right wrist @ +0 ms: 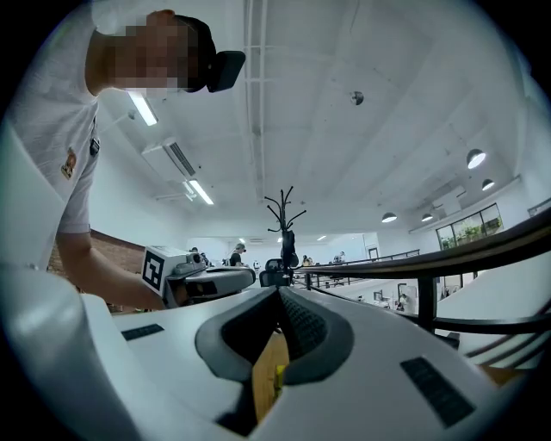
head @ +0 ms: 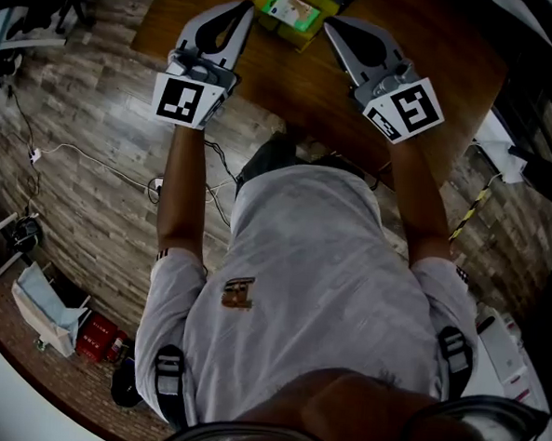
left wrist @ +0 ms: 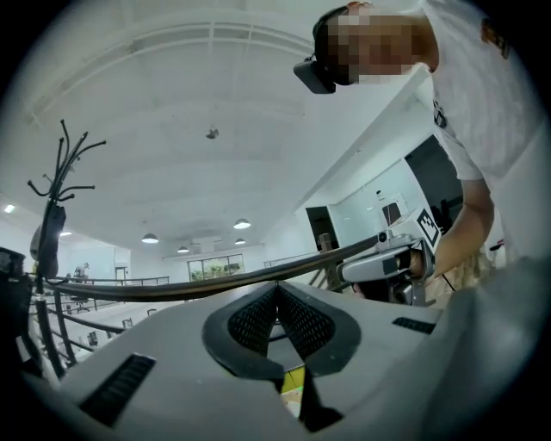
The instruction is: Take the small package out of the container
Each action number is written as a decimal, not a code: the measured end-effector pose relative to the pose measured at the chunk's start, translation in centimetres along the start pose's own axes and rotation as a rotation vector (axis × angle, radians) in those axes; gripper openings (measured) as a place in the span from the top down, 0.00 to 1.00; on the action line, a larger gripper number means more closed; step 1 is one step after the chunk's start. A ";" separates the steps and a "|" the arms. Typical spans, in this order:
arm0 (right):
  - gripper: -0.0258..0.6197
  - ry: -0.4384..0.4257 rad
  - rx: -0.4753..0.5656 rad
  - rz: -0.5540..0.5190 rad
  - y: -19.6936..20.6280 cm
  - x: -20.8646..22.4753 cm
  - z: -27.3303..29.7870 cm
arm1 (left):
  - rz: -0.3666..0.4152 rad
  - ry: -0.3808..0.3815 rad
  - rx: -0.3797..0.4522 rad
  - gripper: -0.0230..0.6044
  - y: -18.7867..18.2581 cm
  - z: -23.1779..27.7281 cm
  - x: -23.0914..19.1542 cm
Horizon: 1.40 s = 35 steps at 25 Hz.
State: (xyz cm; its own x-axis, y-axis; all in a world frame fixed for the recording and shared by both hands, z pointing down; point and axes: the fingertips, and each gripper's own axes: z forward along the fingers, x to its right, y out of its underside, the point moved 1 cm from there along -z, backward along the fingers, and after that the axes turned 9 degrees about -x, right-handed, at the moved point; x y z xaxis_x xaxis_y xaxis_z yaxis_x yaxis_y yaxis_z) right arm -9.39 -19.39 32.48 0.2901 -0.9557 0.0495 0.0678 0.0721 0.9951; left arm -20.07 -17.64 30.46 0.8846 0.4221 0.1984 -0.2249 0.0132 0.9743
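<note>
The person is holding both tongs out level over the wooden table point(head: 302, 95). The left gripper point(head: 245, 10) is sitting fully closed on nothing, and the right gripper point(head: 331, 24) is doing the same (tips meeting, empty). The small package point(head: 291, 10) is lying in the yellow container point(head: 302, 39), between the two tips.

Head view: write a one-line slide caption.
Both shut, the left hand-held gripper and right hand-held gripper flank the yellow container with its small package on a wooden table.
</note>
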 end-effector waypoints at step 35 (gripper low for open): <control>0.91 0.282 -0.106 0.052 3.2 6.7 10.2 | 0.602 0.814 -0.525 0.53 17.8 11.6 -3.2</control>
State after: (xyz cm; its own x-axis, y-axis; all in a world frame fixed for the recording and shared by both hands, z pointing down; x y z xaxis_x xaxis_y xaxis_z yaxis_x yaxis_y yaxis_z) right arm -16.95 -28.50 36.84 0.5480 -0.8343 0.0596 0.1409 0.1623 0.9766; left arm -22.16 -29.24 48.42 0.0903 0.9484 0.3041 -0.8356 -0.0939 0.5412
